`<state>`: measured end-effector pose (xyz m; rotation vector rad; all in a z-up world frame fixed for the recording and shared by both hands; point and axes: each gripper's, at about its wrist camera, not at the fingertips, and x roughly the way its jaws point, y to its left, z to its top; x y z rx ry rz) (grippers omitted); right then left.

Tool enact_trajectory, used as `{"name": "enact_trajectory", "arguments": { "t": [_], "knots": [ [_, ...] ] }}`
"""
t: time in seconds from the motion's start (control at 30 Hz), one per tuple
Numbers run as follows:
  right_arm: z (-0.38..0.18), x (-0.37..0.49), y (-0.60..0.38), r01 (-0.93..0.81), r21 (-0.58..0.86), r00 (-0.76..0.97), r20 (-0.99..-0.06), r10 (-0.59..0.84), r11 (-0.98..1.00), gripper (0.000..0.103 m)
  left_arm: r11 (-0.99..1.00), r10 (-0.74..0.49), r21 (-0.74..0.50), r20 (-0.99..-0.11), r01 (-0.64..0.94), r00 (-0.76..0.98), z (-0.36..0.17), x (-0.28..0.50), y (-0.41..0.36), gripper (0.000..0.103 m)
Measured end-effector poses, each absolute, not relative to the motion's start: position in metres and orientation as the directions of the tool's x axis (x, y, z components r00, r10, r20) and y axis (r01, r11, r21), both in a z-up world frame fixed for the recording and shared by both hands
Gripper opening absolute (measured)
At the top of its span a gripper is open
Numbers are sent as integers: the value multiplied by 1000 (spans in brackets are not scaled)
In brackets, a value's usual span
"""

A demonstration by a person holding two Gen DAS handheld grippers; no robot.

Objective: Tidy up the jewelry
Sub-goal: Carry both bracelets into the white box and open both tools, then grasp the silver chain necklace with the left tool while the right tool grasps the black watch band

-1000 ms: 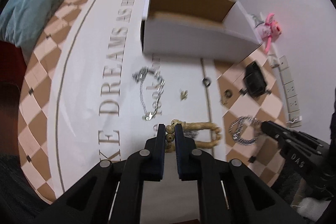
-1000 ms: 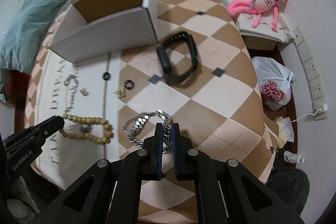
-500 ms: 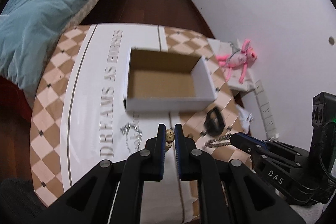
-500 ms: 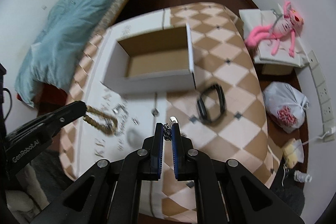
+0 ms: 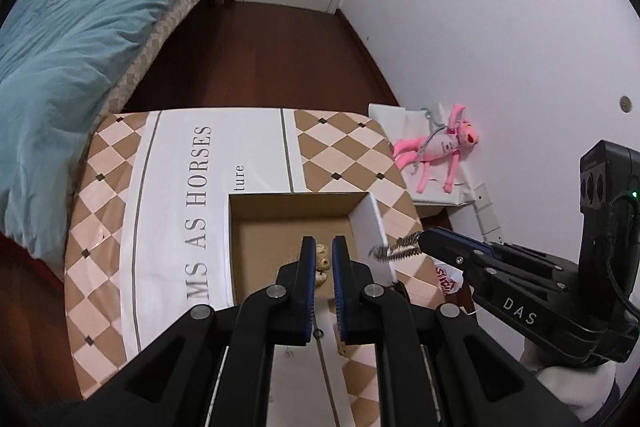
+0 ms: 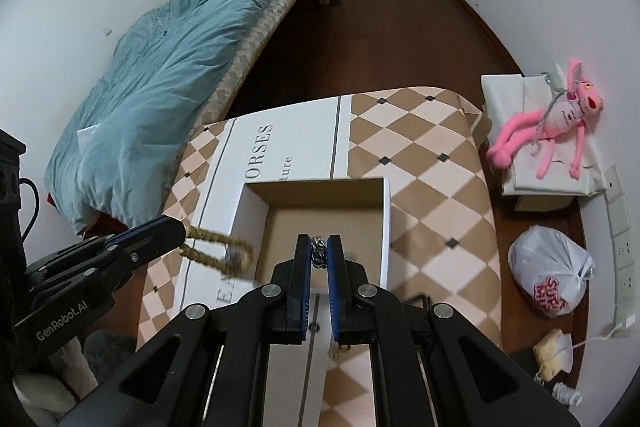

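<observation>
Left gripper (image 5: pixel 323 259) jaws clamp bead bracelet (image 5: pixel 322 254) above open box (image 5: pixel 288 227); right gripper (image 5: pixel 420 247) grips chain (image 5: pixel 394 249).

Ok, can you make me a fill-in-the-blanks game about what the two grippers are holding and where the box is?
1. The left gripper is shut on a bracelet of tan ____.
2. The right gripper is shut on a ____ chain.
3. The open box is brown inside and ____ outside.
4. The plush toy beside the table is ____.

Missing words: beads; silver; white; pink
</observation>
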<state>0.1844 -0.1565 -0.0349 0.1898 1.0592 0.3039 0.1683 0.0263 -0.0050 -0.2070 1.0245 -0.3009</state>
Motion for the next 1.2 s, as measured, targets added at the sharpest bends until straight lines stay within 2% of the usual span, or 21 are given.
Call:
{"name": "enact_trajectory", "arguments": {
  "t": [0.37,0.53,0.6,0.63,0.67,0.7,0.73,0.8,0.83,0.87,0.93,1.03,1.1,1.2],
  "knots": [
    [-82,251,-144,-163,323,348,-866,360,932,8,952,-306,-273,-852,139,425,-34,229,27,6],
    [-106,270,-137,-157,295,262,-908,327,943,9,970,-241,-226,-883,84,402,-45,240,28,9],
    [-113,273,-138,-150,279,241,-920,309,948,21,980,-196,-190,-895,56,401,-52,240,32,17],
    [-114,272,-139,-146,270,241,-923,299,952,35,985,-172,-169,-898,45,405,-55,239,33,35],
    [-114,271,-140,-144,261,247,-925,290,955,46,987,-155,-157,-897,30,415,-57,237,36,62],
    [-113,269,-142,-144,256,254,-924,286,956,49,989,-142,-148,-894,19,424,-58,235,38,73],
    [-111,266,-143,-145,245,264,-924,276,959,51,990,-130,-140,-889,11,439,-59,232,39,78],
    [-107,261,-143,-150,191,292,-929,228,970,52,995,-87,-98,-882,-1,464,-60,226,41,80],
    [-104,257,-143,-152,156,310,-930,197,976,60,997,-63,-75,-882,-7,467,-62,223,41,90],
    [-103,255,-143,-149,129,320,-932,171,980,74,998,-55,-67,-883,-11,467,-63,221,41,99],
    [-101,246,-143,-138,49,353,-931,95,989,90,998,-36,-53,-880,-21,473,-67,212,42,101],
    [-105,234,-144,-114,-45,374,-928,1,992,94,999,-1,-18,-877,-31,481,-72,202,42,101],
    [-111,228,-148,-96,-63,367,-930,-24,993,101,999,15,-3,-874,-36,485,-74,194,41,101],
    [-119,217,-150,-76,-89,372,-927,-54,993,101,999,24,5,-871,-39,491,-76,185,38,101]
  ]
}}
